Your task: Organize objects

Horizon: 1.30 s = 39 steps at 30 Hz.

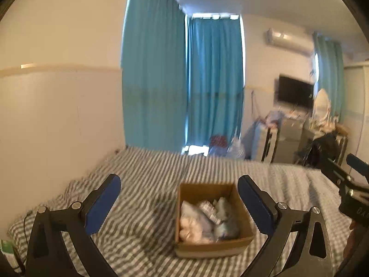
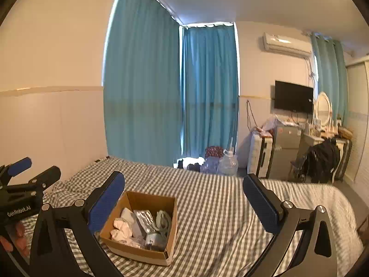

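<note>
A cardboard box [image 2: 140, 226] sat on the striped bed [image 2: 219, 207], open at the top and holding white cloth [image 2: 122, 229], a silver packet [image 2: 145, 219] and other small items. The left gripper [image 1: 180, 205] hovered above it, fingers spread wide and empty — the right gripper [image 2: 184, 207] likewise, its fingers apart, the box near its left finger.
</note>
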### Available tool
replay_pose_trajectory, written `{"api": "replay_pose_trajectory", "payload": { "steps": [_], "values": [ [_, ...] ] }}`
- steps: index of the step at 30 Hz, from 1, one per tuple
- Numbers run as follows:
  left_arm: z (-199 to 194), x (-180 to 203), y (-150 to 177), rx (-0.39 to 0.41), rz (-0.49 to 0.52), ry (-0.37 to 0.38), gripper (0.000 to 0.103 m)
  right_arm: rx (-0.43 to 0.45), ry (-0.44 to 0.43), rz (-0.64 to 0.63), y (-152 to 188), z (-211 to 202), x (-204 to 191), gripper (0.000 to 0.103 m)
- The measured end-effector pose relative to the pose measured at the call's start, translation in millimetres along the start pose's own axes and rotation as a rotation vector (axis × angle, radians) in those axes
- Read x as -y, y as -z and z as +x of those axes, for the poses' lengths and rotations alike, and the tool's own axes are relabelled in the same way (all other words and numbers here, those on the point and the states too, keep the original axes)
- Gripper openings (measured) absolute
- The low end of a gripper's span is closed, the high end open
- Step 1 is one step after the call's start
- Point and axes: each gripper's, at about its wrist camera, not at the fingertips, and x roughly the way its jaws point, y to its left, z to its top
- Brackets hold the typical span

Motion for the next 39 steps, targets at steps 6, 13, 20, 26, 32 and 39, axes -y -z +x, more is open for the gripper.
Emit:
{"api": "replay_pose_trajectory", "payload": {
  "steps": [6,13,20,26,32,39],
  "values": [
    [16,-11,33,-0.030,-0.016,-0.009,0.103,-0.103,-0.016,-0.036,49,39,-16,0.103],
    [22,-8,36,-0.077,-0.023,-0.008,0.103,-0.104,-0.004,-0.057,55,47,-25,0.103],
    [18,-12,35,-0.076,-0.053,0.002,0.103,-0.094,0.004,-0.033,54,41,-20,0.103],
    [16,-8,36,-0.067,-0.034,0.005,0.103,-0.089,0.016,-0.030,51,36,-17,0.103],
    [18,-6,37,-0.080,-0.031,0.008,0.103,-0.100,0.014,-0.019,51,36,-16,0.103],
    [17,-5,37,-0.084,-0.031,0.004,0.103,-0.103,0.012,-0.010,52,39,-19,0.103]
  ]
}}
